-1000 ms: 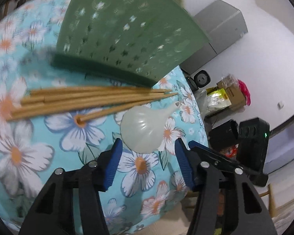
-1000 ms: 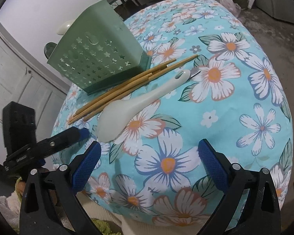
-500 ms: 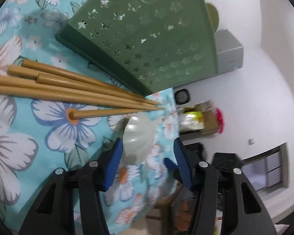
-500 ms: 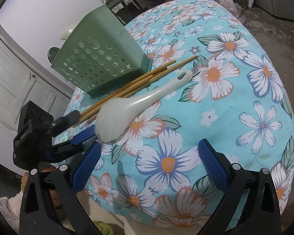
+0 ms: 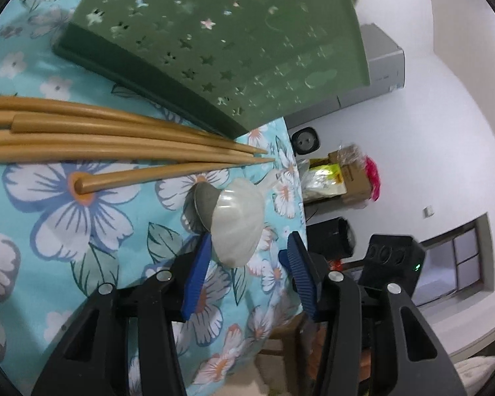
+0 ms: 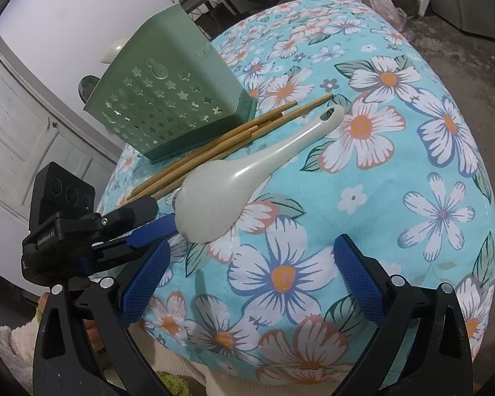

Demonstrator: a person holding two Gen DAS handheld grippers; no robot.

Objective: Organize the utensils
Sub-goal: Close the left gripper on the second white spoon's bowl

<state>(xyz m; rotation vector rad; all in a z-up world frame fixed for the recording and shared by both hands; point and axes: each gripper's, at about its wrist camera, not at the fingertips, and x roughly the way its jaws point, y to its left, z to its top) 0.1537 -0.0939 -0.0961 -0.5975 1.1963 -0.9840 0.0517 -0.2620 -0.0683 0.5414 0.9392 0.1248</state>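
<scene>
On the floral tablecloth [image 6: 363, 198], left gripper [image 5: 247, 254] jaws closing around the ceramic spoon [image 6: 247, 171] bowl, not yet clamped; right gripper [image 6: 250, 270] agape beside chopsticks [image 5: 115, 138].

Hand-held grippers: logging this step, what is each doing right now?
Left hand-held gripper: closing around the spoon bowl, not yet clamped.
Right hand-held gripper: open, empty.
</scene>
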